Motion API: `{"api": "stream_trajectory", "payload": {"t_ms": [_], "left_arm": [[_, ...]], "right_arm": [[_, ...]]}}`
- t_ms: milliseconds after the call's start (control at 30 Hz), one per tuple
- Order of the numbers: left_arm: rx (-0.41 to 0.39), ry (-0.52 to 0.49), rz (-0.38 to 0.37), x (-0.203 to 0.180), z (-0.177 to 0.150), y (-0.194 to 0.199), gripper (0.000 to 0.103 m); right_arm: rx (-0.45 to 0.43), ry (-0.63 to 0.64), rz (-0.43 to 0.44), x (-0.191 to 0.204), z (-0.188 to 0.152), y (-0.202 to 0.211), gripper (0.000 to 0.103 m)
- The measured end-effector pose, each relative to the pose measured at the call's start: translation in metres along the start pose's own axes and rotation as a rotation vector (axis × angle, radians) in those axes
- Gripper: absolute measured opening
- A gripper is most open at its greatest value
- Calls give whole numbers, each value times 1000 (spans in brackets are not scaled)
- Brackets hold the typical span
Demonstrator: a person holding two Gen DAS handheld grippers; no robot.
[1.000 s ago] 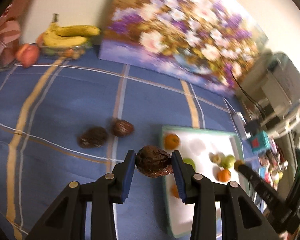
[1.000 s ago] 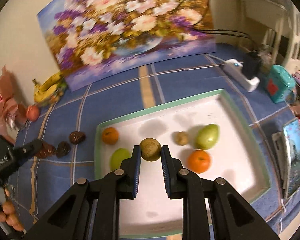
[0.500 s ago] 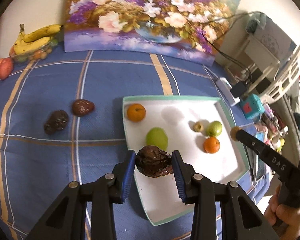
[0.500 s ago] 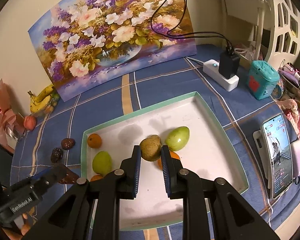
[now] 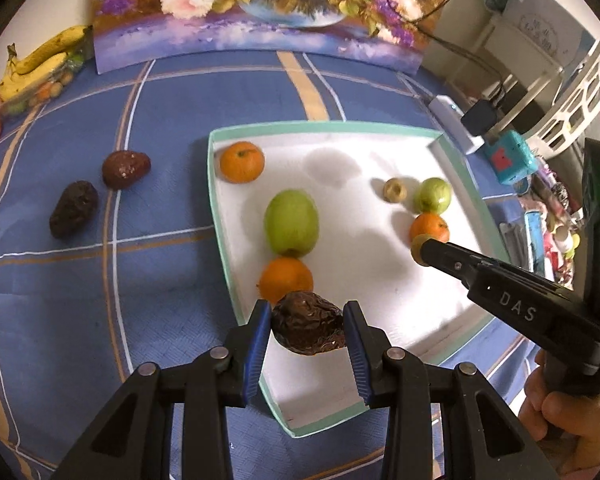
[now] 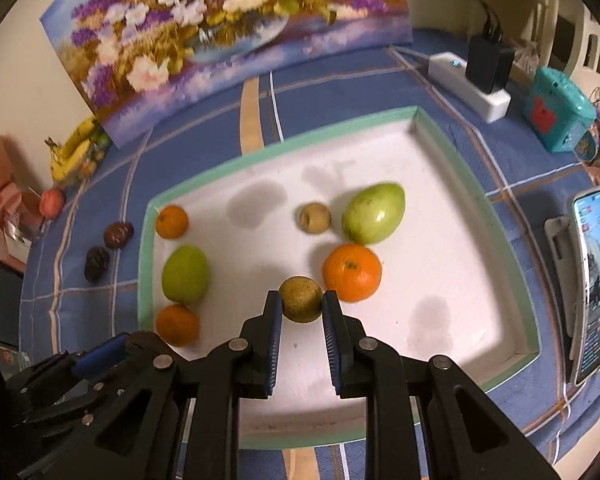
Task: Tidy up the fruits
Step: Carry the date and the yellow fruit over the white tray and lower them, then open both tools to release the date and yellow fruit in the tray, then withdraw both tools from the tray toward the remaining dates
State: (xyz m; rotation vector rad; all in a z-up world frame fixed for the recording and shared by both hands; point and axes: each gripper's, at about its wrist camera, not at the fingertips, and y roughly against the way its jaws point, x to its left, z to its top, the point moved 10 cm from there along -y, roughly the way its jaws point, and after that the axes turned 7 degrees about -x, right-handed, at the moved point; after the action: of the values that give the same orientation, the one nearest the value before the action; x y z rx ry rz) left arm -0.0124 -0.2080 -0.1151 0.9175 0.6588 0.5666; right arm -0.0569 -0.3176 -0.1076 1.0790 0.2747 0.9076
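The left gripper point(image 5: 306, 330) clamps a wrinkled dark fruit point(image 5: 308, 330) over the tray's point(image 5: 216, 216) near left edge. The right gripper point(image 6: 301, 312) grips a brownish fruit point(image 6: 301, 299) above the tray floor, just beside an orange point(image 6: 352, 267). Farther left, two dark fruits point(image 5: 74, 208) lie on the cloth point(image 5: 140, 264).

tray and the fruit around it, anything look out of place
Two dark wrinkled fruits lie on the blue cloth left of the tray, apart from the sorted fruit. A third dark wrinkled fruit sits in the left gripper over the tray's near corner. Nothing looks spilled or damaged.
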Motion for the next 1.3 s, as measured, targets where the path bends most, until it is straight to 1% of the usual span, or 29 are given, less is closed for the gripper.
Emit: {"api": "stream_trajectory", "payload": {"t_ms": [133,233,367,500,700,800,900,1067,1300], "left_arm": [[20,-1,8,1,-3,-5,40],[24,-16,30,2,-4,-5,40],[32,-20,33,2,-3,-6,41],[2,-23,27,0,6,1,41],[-57,-12,35,7,20,18,41],[-87,7,61,19,28,27,41],[-103,47,104,39,34,32,44],[-129,117,142,71,43,42,44],[-178,213,203,115,46,55,45]], "right_arm": [[34,-7,-14,-4,-7,-7,22],[37,-8,-17,-5,-8,-8,22],[25,5,-17,-2,-5,-4,22],[1,10,-18,0,1,3,22],[-59,17,-15,5,13,20,22],[-71,21,-16,7,16,25,22],[-73,24,-17,9,18,25,22],[-74,29,-16,11,18,25,22],[-91,47,0,23,20,28,22]]}}
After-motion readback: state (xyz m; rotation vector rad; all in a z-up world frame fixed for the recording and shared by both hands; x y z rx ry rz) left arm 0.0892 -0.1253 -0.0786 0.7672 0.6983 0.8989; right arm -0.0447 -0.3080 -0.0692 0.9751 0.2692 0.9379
